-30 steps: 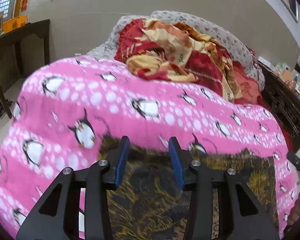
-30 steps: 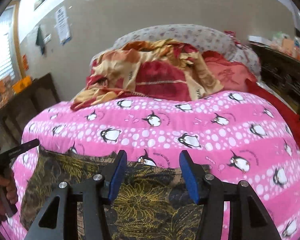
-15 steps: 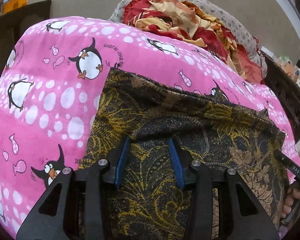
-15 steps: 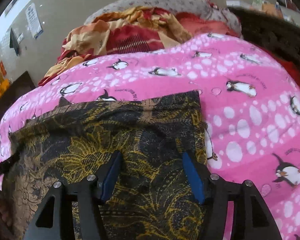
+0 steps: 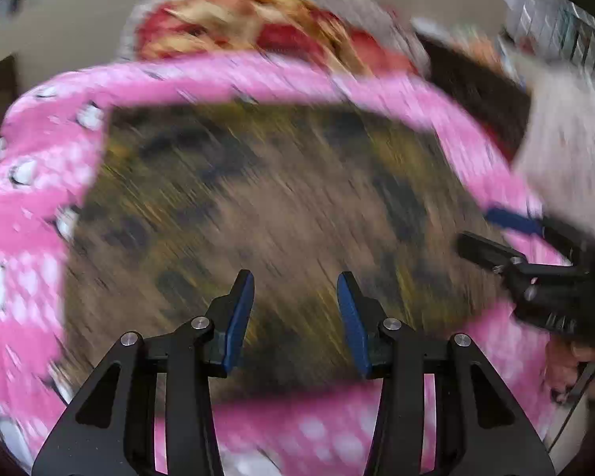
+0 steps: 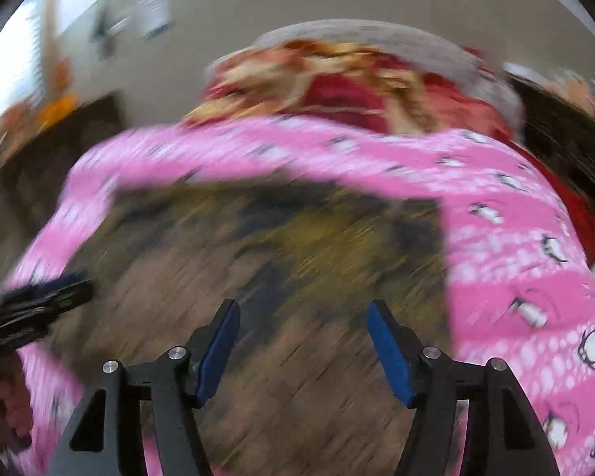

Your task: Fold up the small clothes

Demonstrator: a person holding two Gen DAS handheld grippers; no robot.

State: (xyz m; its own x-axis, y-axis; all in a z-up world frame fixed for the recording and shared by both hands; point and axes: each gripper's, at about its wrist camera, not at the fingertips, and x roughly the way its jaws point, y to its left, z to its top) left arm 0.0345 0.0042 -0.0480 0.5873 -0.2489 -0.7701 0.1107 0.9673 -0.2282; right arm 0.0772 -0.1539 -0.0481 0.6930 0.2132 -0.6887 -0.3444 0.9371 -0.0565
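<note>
A dark garment with a yellow-gold leaf print [image 5: 281, 206] [image 6: 297, 246] lies spread flat on the pink penguin blanket [image 5: 31, 206] [image 6: 507, 246]. Both views are smeared by motion. My left gripper [image 5: 295, 277] hangs over the garment's near edge, its jaws opening with nothing between the blue pads. My right gripper [image 6: 302, 305] is over the near right part of the cloth, its jaws also opening and empty. The right gripper [image 5: 476, 230] shows at the garment's right edge in the left wrist view. The left gripper [image 6: 79, 285] shows at its left edge in the right wrist view.
A crumpled red and yellow blanket [image 5: 258, 27] [image 6: 337, 79] is heaped at the far end of the bed. Dark wooden furniture [image 5: 476, 87] stands along the right side and a dark table [image 6: 91, 127] at the left. A person's hand [image 5: 567, 361] holds the right gripper's handle.
Both grippers have swept back toward the near edge of the garment, so nearly the whole cloth now shows. The right jaws stand wider than before. Both views have gone blurred.
</note>
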